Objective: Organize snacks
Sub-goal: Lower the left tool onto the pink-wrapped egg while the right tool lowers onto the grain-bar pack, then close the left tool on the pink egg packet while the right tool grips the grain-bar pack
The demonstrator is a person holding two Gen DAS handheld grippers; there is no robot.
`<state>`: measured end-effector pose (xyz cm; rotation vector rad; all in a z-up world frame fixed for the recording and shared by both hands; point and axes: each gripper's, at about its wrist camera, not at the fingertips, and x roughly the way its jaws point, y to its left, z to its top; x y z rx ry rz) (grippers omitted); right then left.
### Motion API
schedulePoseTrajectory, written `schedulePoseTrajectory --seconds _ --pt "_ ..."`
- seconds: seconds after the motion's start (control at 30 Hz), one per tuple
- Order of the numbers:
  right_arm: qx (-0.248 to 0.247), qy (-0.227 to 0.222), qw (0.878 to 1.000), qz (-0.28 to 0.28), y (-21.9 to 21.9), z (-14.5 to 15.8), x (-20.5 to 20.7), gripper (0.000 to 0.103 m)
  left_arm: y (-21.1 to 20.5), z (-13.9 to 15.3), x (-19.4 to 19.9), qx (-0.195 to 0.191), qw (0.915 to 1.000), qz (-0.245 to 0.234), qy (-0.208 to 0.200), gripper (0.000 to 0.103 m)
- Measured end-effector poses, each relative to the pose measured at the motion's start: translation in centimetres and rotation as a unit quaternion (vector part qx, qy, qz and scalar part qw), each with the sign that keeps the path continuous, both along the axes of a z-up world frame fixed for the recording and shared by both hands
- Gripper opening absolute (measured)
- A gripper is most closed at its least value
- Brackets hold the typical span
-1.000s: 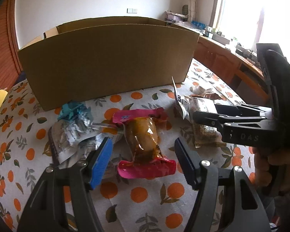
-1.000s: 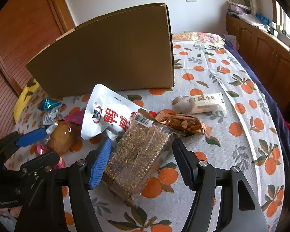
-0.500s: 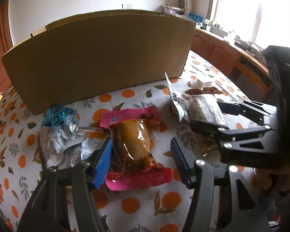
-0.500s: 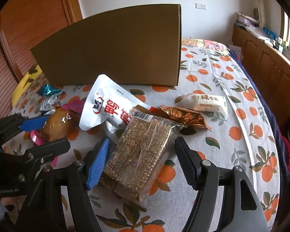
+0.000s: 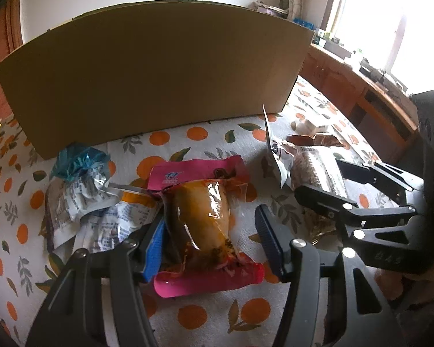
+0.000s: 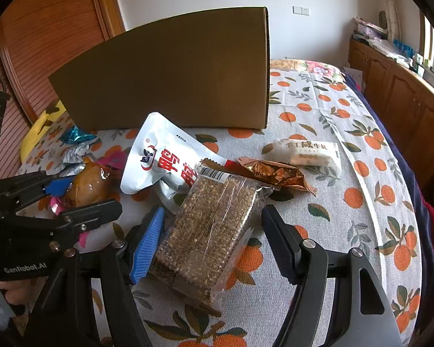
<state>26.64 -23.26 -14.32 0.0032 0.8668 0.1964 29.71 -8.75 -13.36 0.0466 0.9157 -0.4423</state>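
Observation:
My left gripper (image 5: 209,238) is open and straddles a pink-edged pack with an orange-brown snack (image 5: 201,211) lying on the tablecloth. My right gripper (image 6: 211,235) is open around a clear pack of brown grain bars (image 6: 208,231), its blue pad close to the pack's left side. The right gripper also shows in the left wrist view (image 5: 326,182), and the left gripper in the right wrist view (image 6: 78,196). A large cardboard box (image 5: 156,78) stands behind the snacks, its inside hidden.
A white pouch with red characters (image 6: 162,159), a copper foil wrapper (image 6: 274,173) and a white bar pack (image 6: 309,151) lie near the grain bars. Crumpled silver and teal wrappers (image 5: 83,190) lie left of the pink pack. Wooden cabinets (image 6: 404,98) stand on the right.
Both grippers have moved forward and down over their snacks, so the pink pack and the grain bar pack now sit deeper between the open fingers.

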Motion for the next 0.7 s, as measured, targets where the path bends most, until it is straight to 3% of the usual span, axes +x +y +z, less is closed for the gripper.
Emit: schedulePoseTrajectory --seconds 0.07,0.13,0.7 --pt "-0.001 0.000 1.000 0.000 0.0 0.0 0.0 0.072 0.5 0.0 -0.1 0.003 1.0000 0.007 -0.003 0.041" --pt "-0.001 0.000 1.000 0.000 0.0 0.0 0.0 0.072 0.9 0.1 -0.2 -0.006 1.0000 0.007 0.000 0.039" --pt "-0.006 0.000 1.000 0.000 0.2 -0.1 0.0 0.072 4.2 1.6 -3.7 -0.030 0.9992 0.020 -0.019 0.039"
